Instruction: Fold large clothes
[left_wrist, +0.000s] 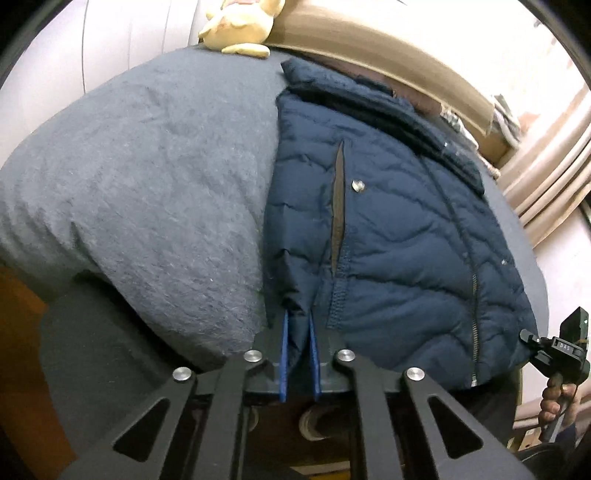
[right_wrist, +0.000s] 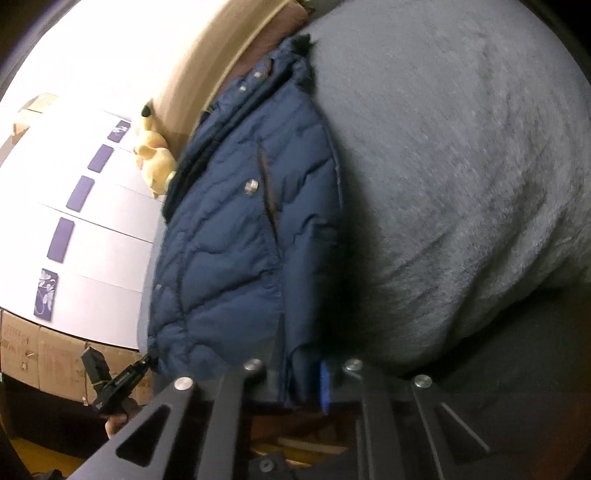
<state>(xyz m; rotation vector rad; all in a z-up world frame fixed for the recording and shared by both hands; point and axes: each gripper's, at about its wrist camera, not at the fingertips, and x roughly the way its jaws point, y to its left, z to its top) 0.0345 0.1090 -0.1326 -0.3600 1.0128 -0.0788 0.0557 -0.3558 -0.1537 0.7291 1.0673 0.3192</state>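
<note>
A navy quilted puffer jacket lies on a grey blanket-covered bed, with a pocket slit and a metal snap showing. My left gripper is shut on the jacket's bottom hem at its left corner; the blue fingertips pinch the fabric. In the right wrist view the jacket lies left of the grey bed. My right gripper is shut on the hem's other corner, with one blue pad showing. The right gripper also shows in the left wrist view.
A yellow plush toy sits at the bed's far end by a beige headboard; it also shows in the right wrist view. White wardrobe doors and cardboard boxes stand beyond the bed. The left gripper holds the hem corner.
</note>
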